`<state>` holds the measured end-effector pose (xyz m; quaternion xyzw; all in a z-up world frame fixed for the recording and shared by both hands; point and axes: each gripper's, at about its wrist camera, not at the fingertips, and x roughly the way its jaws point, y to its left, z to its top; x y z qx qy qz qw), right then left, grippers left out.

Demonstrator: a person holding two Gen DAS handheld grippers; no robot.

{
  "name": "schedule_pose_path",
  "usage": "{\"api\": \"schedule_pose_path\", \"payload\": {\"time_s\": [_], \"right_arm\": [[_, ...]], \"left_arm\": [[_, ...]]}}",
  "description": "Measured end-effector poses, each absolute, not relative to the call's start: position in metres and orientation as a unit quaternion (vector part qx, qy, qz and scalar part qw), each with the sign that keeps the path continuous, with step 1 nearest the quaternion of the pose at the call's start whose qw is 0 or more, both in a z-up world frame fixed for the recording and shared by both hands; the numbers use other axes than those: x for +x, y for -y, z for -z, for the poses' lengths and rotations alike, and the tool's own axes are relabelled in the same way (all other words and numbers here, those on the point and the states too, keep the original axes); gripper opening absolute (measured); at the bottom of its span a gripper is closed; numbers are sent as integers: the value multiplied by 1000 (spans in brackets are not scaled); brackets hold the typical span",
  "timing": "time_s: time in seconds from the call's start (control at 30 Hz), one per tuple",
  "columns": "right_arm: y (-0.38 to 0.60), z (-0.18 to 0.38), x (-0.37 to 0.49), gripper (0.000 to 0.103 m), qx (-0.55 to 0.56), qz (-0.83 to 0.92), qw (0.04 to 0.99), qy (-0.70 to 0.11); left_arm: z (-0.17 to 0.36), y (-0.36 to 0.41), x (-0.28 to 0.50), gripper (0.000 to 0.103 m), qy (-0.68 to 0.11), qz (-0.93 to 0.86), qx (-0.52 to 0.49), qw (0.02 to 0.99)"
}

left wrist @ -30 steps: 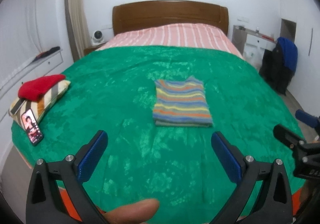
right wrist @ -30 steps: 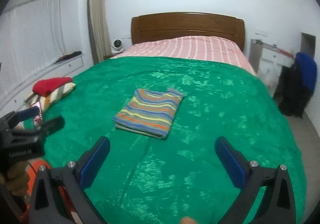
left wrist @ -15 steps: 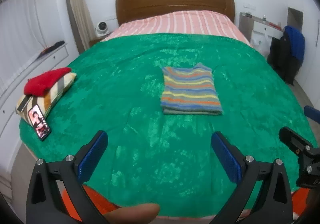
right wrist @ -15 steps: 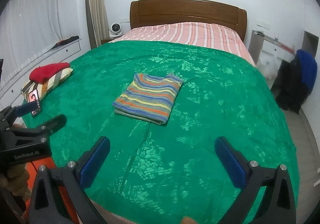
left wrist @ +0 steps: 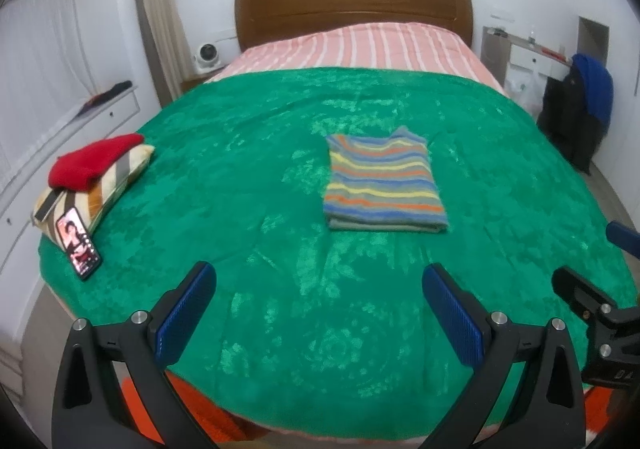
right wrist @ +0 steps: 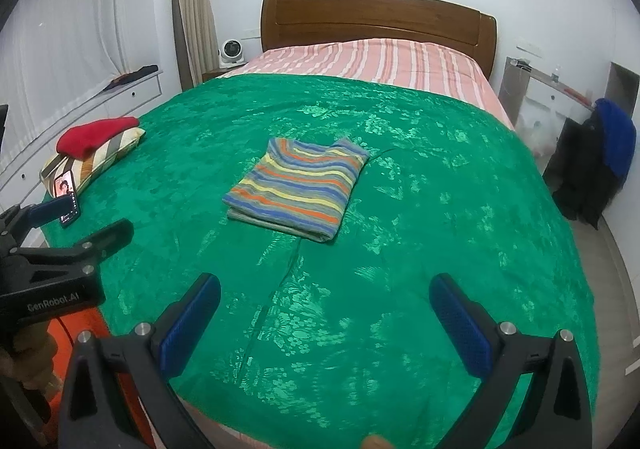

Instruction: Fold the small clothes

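You held the left hand-held gripper (left wrist: 316,307) and right hand-held gripper (right wrist: 326,315) wide and empty at the bed's foot, well apart from the folded rainbow-striped knit top (left wrist: 382,185) lying mid-bed on the green brocade bedspread (left wrist: 248,185), so folding looked finished and fetching another garment seemed next.

Left gripper (left wrist: 318,309): jaws spread wide, nothing between them. Right gripper (right wrist: 326,319): jaws spread wide, likewise empty. Both held level, side by side.
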<state>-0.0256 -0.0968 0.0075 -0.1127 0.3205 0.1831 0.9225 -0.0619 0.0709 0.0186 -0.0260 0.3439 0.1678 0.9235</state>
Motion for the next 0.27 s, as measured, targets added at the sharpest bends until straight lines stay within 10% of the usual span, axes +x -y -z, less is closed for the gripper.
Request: {"api": "schedule_pose_path", "payload": {"time_s": [0.27], "right_arm": [[98,-6,-24,103,-108,-183,922,-324]], "left_arm": [[-16,-67,-58,103,-345,-160,-22,925]]}}
